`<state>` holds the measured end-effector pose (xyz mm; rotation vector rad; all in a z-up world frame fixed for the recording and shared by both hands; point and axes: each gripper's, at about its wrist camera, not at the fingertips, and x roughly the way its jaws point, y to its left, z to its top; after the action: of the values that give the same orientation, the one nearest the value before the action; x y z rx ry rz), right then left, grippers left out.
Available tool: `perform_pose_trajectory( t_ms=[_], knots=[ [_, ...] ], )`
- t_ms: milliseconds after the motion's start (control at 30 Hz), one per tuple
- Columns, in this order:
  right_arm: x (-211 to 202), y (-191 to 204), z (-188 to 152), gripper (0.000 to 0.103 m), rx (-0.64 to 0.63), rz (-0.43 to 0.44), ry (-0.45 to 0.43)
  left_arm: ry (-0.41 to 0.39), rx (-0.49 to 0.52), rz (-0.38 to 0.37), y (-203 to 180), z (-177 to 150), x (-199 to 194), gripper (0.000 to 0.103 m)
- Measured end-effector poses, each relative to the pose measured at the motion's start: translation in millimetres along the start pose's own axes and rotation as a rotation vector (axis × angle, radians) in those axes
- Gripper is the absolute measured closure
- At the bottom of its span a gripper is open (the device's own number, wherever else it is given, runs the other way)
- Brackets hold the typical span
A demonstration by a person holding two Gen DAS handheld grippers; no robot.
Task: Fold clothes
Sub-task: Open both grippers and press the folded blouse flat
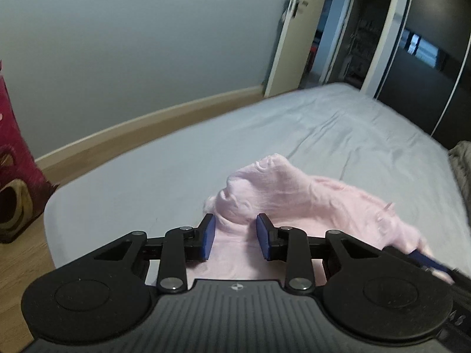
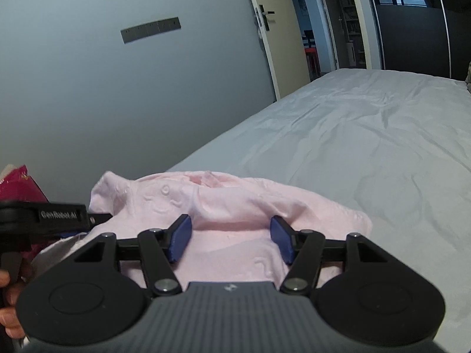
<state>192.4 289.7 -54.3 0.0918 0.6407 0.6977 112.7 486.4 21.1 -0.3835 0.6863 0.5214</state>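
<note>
Just pink garment (image 1: 265,194) on bed (image 1: 147,170), tongs open

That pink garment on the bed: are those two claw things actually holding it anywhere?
No. The left gripper and right gripper are both open above the pink garment, pinching nothing.

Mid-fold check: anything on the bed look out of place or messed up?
Only the pink garment: it sits bunched and rumpled at the bed's near corner, not flat. Both grippers, left and right, have open jaws over it.

Crumpled pink garment (image 2: 223,206) on bed (image 2: 368,147)
</note>
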Motion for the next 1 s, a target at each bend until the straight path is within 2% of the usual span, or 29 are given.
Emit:
perform_pose_trajectory(
  t_ms=[100, 300, 367, 467, 533, 600, 633, 667, 800, 867, 1000],
  knots=[
    [11, -2, -3, 0.039, 0.005, -0.007, 0.011, 0.009, 0.012, 0.018, -2, -5, 7, 0.074],
    [10, -1, 0, 0.039, -0.003, 0.004, 0.021, -0.041, 0.06, 0.048, -12, -5, -9, 0.074],
    [1, 1, 4, 0.038, -0.024, 0.006, 0.019, -0.059, 0.076, 0.058, -16, -5, -14, 0.074],
    [-22, 5, 8, 0.028, -0.052, 0.001, -0.007, -0.084, 0.099, 0.07, -22, -6, -26, 0.074],
    [-41, 6, 9, 0.028, -0.06, 0.012, -0.04, -0.097, 0.111, 0.071, -29, -8, -40, 0.073],
    [-62, 8, 10, 0.028, -0.072, 0.021, -0.065, -0.111, 0.122, 0.072, -36, -9, -55, 0.068],
    [-73, 8, 10, 0.028, -0.079, 0.021, -0.079, -0.118, 0.128, 0.072, -39, -10, -63, 0.059],
    [-84, 9, 10, 0.028, -0.086, 0.02, -0.093, -0.125, 0.134, 0.073, -42, -11, -70, 0.054],
    [-125, 11, 7, 0.018, -0.119, 0.013, -0.122, -0.152, 0.158, 0.075, -55, -15, -100, 0.051],
    [-145, 12, 3, 0.018, -0.136, 0.013, -0.13, -0.166, 0.17, 0.076, -62, -16, -114, 0.044],
    [-176, 13, -8, 0.018, -0.181, 0.011, -0.127, -0.193, 0.194, 0.078, -75, -20, -144, 0.037]
  ],
)
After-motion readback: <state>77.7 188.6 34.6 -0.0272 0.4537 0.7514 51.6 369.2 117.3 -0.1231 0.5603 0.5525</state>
